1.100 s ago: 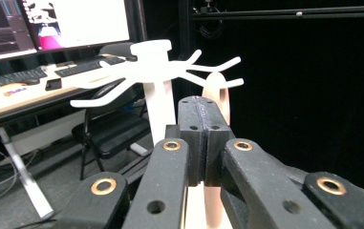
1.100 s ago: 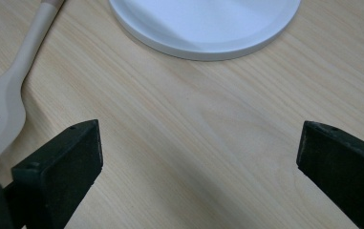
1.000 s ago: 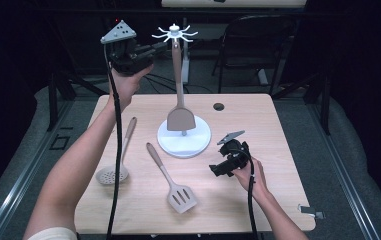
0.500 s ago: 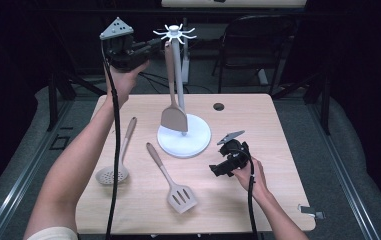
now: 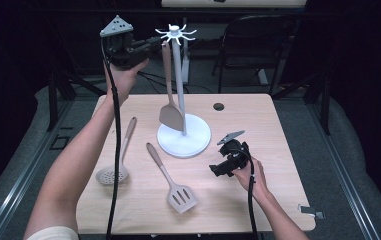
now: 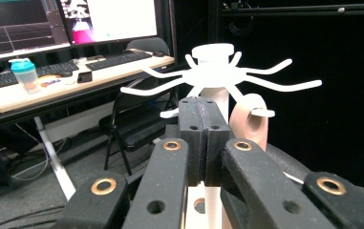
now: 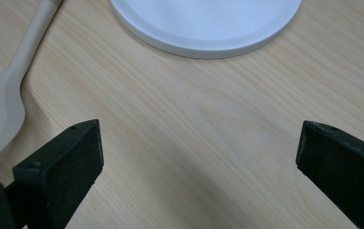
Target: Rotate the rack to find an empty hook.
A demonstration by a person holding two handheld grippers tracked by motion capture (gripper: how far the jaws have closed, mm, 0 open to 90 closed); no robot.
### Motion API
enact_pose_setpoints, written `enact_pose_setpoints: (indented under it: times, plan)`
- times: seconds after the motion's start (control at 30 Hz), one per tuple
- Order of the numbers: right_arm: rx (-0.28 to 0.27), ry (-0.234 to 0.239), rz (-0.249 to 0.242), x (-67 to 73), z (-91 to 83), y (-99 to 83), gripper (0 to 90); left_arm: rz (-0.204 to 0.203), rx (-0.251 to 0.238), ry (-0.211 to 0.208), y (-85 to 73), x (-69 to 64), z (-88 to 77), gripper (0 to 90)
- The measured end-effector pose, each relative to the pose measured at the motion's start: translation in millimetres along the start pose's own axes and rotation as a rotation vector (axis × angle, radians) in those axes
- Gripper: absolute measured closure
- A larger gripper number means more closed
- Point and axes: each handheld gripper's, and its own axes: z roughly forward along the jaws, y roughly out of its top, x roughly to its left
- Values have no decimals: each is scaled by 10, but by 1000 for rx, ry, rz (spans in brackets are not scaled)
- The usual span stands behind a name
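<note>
The left gripper point(image 5: 150, 46), clenched with nothing visibly between its jaws, sits beside the rack point(image 5: 176, 35), where the spatula point(image 5: 170, 112) hangs from a hook. Hanging looks done; next, fetch another utensil. The right gripper point(image 5: 217, 169) rests released on the desk point(image 5: 258, 125).

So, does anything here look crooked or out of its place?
Only the solid spatula: it hangs from a hook of the white rack at a slant, its blade swung away from the pole. The shut left gripper is right beside its handle top. The slotted spatula and skimmer lie flat on the table.
</note>
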Motion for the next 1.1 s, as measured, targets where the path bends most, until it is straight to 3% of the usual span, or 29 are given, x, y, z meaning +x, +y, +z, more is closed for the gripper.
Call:
enact_pose_setpoints:
  times: [0.27, 0.5, 0.83, 1.1]
  plan:
    - [-12, 3, 6, 4, 2, -2, 21, 1, -20, 4, -45, 20, -136, 880]
    - [-5, 2, -3, 16, 6, 4, 25, -7, 14, 27, -237, 97, -223, 863]
    - [1, 11, 2, 31, 27, 6, 26, -33, 111, 73, -662, 230, -234, 820]
    - [-1, 4, -8, 33, 42, -1, 26, -87, 198, 103, -1026, 329, -243, 644]
